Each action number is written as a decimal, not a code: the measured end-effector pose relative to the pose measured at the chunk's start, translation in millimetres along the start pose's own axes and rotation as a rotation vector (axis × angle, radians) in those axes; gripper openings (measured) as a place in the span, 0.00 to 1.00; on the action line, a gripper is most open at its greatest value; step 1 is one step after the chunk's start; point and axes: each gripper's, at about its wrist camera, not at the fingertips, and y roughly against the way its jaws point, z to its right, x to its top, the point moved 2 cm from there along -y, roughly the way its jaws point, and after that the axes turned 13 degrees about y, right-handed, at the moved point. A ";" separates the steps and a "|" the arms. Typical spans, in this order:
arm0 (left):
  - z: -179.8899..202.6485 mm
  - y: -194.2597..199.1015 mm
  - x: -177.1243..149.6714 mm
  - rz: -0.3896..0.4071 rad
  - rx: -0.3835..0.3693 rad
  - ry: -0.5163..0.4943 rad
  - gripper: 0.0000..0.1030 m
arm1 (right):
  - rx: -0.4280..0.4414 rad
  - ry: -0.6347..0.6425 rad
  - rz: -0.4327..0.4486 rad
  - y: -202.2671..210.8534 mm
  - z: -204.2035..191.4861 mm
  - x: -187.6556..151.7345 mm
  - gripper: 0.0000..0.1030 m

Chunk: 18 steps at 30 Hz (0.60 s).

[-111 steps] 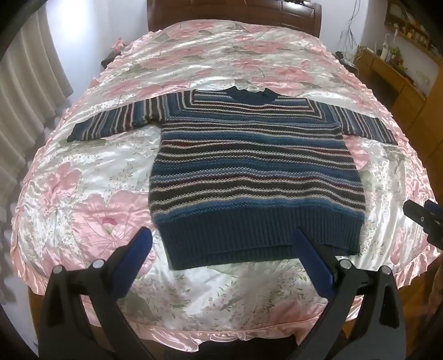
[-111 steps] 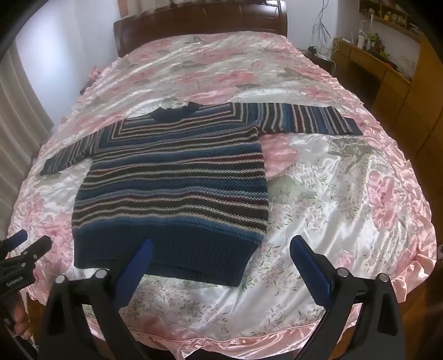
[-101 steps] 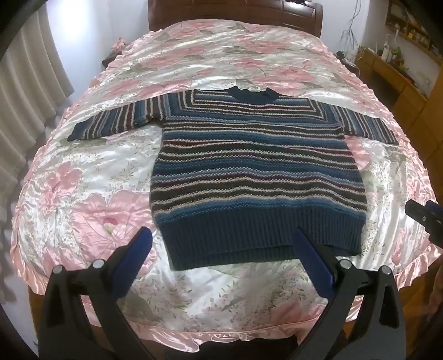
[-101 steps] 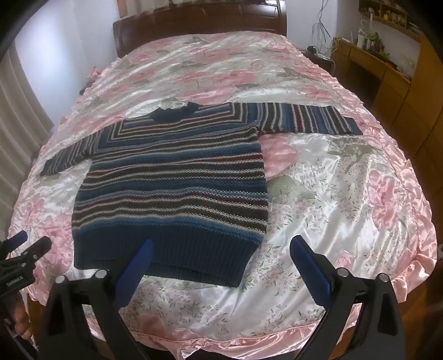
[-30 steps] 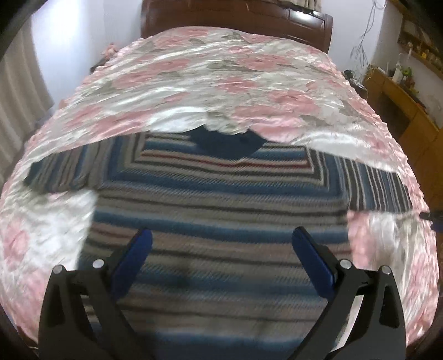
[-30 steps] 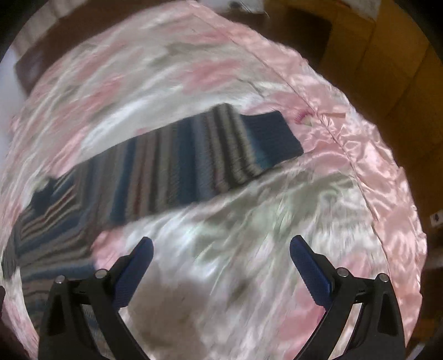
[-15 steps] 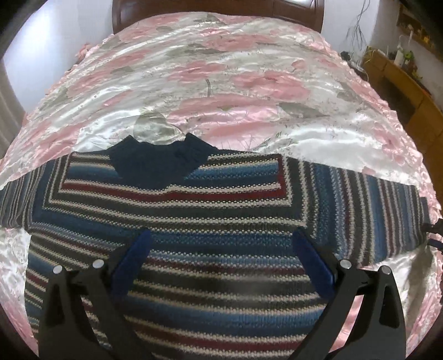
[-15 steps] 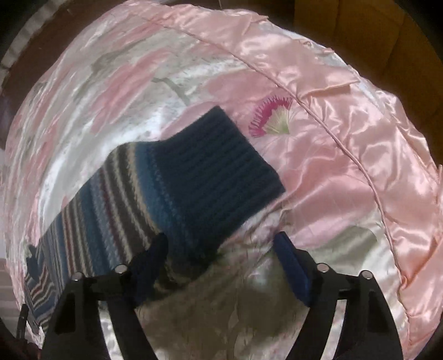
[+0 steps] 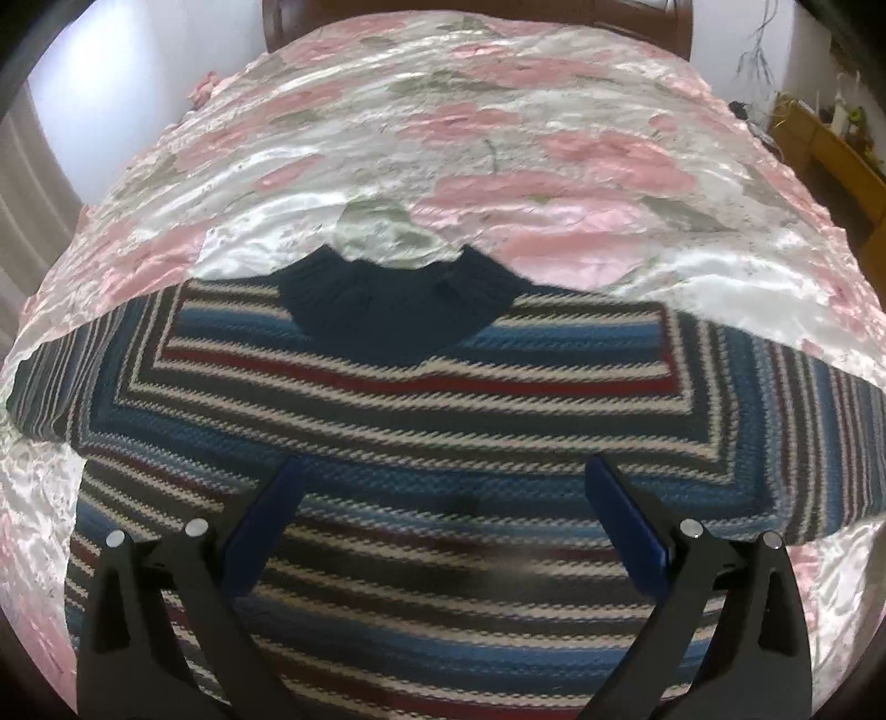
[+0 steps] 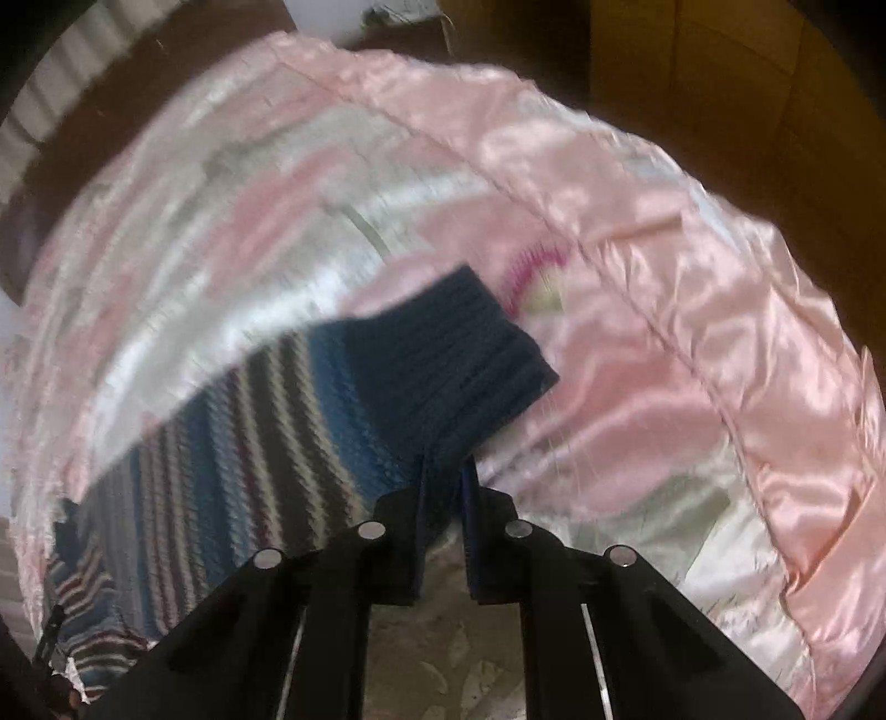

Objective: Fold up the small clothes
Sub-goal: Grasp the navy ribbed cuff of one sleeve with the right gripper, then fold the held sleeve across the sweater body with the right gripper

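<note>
Two tools work over one striped sweater (image 9: 421, 421) that lies flat on a bed with a pink floral satin bedspread (image 9: 554, 155). The left tool (image 9: 443, 482) hangs above the chest of the sweater, its blue fingers (image 9: 260, 520) spread wide and holding nothing; the dark navy collar (image 9: 398, 304) sits just ahead of it, toward the wooden headboard (image 9: 653, 22). From this view the body runs under the tool and off the lower edge of the picture, and both sleeves reach out sideways, the left one ending near the left edge of the bedspread.

The right tool (image 10: 443, 476) has its fingers pressed together on the near edge of the right sleeve (image 10: 266, 421), just behind the ribbed navy cuff (image 10: 454, 354). The cuff's end points toward the side of the bed, where the bedspread's piped seam (image 10: 664, 338) curves past, with a band of plain pink satin beyond it before the border drops away. A small embroidered magenta fan motif (image 10: 531, 277) lies just beside the cuff's far corner. Brown wooden furniture (image 10: 720, 83) stands past that side of the bed.

Beyond the collar a broad stretch of bare bedspread is open up to the headboard. The right view is blurred, so the sleeve's finer knit is hard to read.
</note>
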 end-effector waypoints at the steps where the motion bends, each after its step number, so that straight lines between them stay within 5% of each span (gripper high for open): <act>1: -4.0 -3.0 -0.1 -0.013 0.007 0.000 0.97 | -0.007 -0.003 0.016 2.0 -3.1 -0.9 0.10; 8: -38.3 1.9 11.0 0.010 0.009 -0.003 0.97 | 0.075 0.133 0.217 64.2 -70.0 11.3 0.09; 18: -91.2 -8.5 15.8 -0.020 0.041 0.053 0.97 | 0.273 0.516 0.183 70.1 -274.6 -30.1 0.09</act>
